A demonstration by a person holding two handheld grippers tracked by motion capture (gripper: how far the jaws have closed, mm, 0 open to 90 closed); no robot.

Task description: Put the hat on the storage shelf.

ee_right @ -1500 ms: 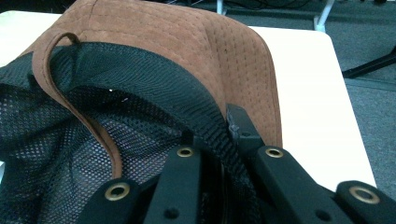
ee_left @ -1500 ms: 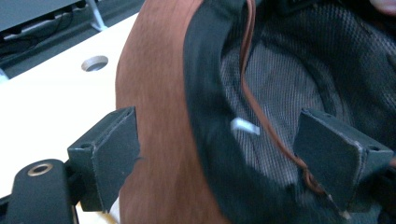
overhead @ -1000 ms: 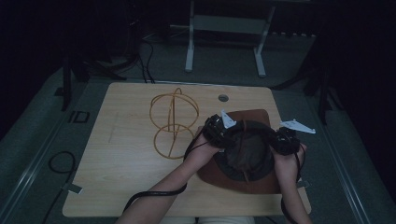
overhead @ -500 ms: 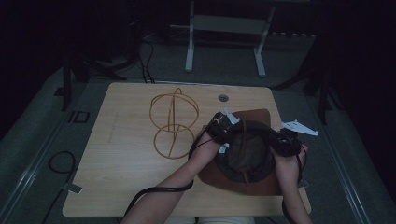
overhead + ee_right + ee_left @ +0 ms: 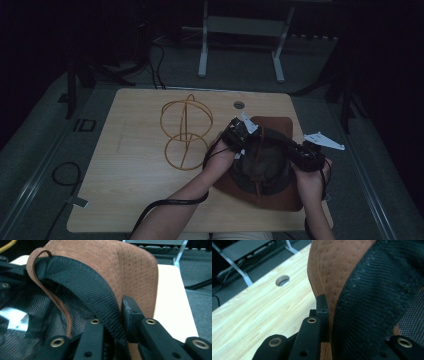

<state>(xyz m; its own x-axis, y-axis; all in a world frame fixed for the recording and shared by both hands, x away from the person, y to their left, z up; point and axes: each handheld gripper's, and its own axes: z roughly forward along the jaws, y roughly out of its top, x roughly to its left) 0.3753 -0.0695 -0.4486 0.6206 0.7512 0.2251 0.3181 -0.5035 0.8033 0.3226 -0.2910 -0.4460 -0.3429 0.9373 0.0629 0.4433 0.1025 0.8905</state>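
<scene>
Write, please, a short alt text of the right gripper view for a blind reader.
The right tongs pinch the black mesh sweatband of an upturned brown hat, one jaw inside it, one outside. Pale wooden table lies beyond.

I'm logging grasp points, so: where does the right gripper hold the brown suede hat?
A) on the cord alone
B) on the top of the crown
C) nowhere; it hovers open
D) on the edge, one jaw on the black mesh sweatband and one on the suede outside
D: in the right gripper view, the right gripper pinches the brown suede hat's edge, black mesh sweatband between the jaws.
</scene>
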